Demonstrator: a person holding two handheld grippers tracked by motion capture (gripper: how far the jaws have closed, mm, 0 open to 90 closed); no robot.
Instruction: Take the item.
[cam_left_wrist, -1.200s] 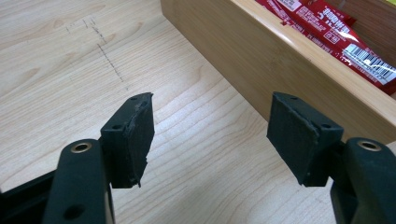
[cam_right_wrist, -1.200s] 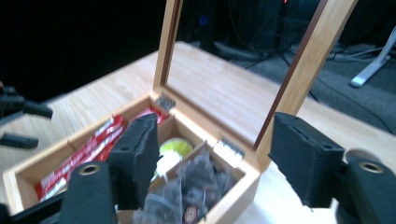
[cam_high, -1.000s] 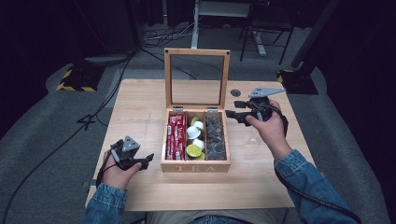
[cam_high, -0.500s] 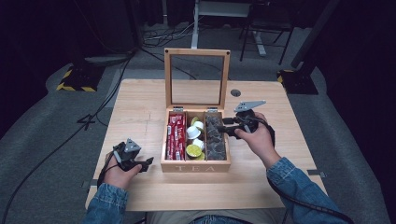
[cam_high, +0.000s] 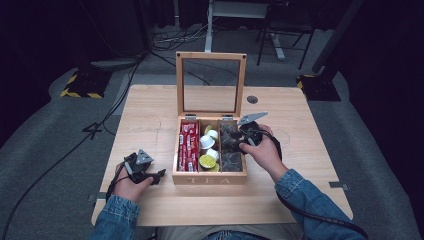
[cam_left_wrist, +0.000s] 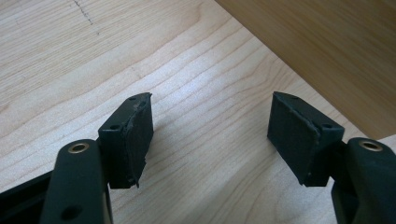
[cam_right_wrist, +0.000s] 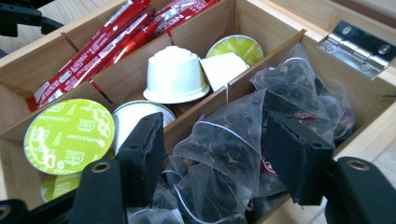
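Note:
A wooden tea box (cam_high: 210, 179) stands open on the table, its glass lid (cam_high: 210, 56) upright. It holds red sticks (cam_high: 188, 145) on the left, capsules (cam_high: 208, 161) in the middle and pyramid tea bags (cam_high: 231, 160) on the right. My right gripper (cam_high: 236, 142) dips into the tea bag compartment. Its jaws have just been opening, and a tea bag (cam_right_wrist: 224, 135) sits loosely between them in my right gripper (cam_right_wrist: 215, 154). My left gripper (cam_high: 159, 175) lies low on the table left of the box, and in its own view my left gripper (cam_left_wrist: 210, 135) is open on nothing.
The box wall (cam_left_wrist: 327, 51) rises just beyond the left gripper. A white capsule (cam_right_wrist: 175, 74), a green-lidded capsule (cam_right_wrist: 67, 135) and the red sticks (cam_right_wrist: 107, 42) lie beside the tea bags. A metal hinge (cam_right_wrist: 359, 46) sits at the box's back edge. Bare table (cam_high: 150, 115) surrounds the box.
My right gripper has come down and leftward from above the box's right side into the tea bag compartment. The left hand has settled slightly lower on the table.

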